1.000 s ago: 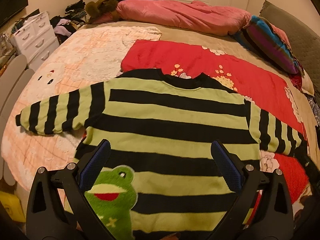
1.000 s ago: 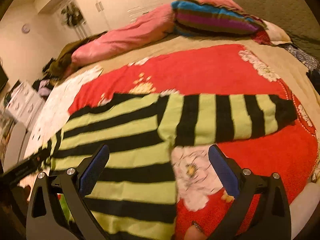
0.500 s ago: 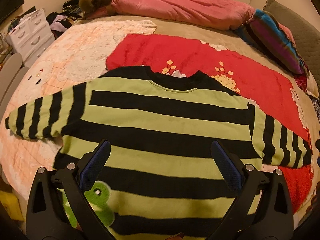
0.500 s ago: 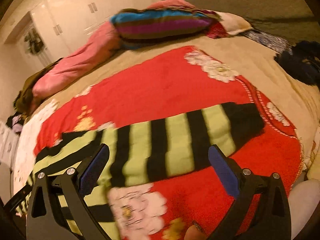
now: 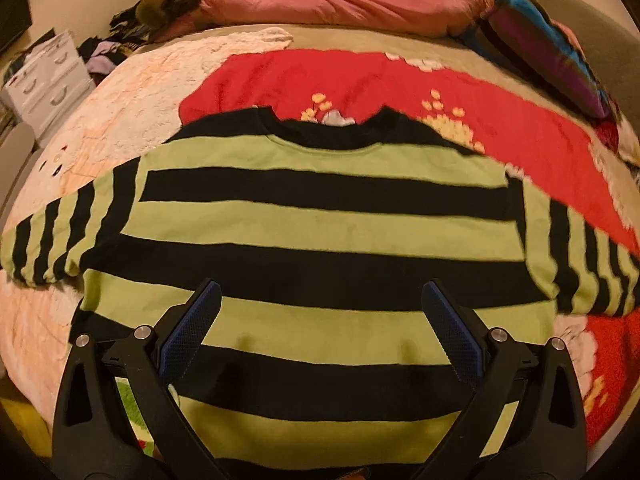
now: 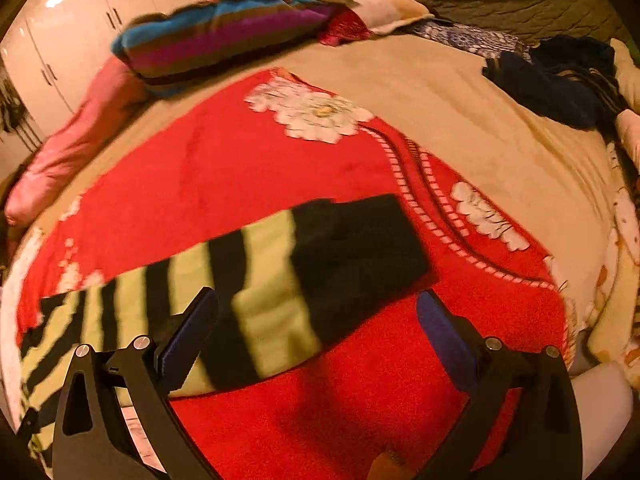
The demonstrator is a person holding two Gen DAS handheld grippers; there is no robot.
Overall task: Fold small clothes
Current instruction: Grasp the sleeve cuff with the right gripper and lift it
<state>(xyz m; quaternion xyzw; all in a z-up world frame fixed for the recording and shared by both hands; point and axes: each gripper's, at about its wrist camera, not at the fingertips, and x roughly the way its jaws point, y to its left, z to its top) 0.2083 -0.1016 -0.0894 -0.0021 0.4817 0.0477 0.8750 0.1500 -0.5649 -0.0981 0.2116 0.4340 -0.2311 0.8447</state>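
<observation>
The bed (image 5: 248,36) carries a red floral blanket (image 5: 360,80), and on it a green-and-black striped sweater (image 5: 320,224) lies flat, neck away, both sleeves spread. The left tongs (image 5: 320,330) hover over its lower body, blue pads wide apart, holding nothing. The right tongs (image 6: 316,326) hang above the sleeve's black cuff (image 6: 360,248), also spread apart, empty.

green-and-black striped sweater (image 5: 320,220), red floral blanket (image 6: 240,168), seemingly pink quilt (image 5: 340,0)
</observation>
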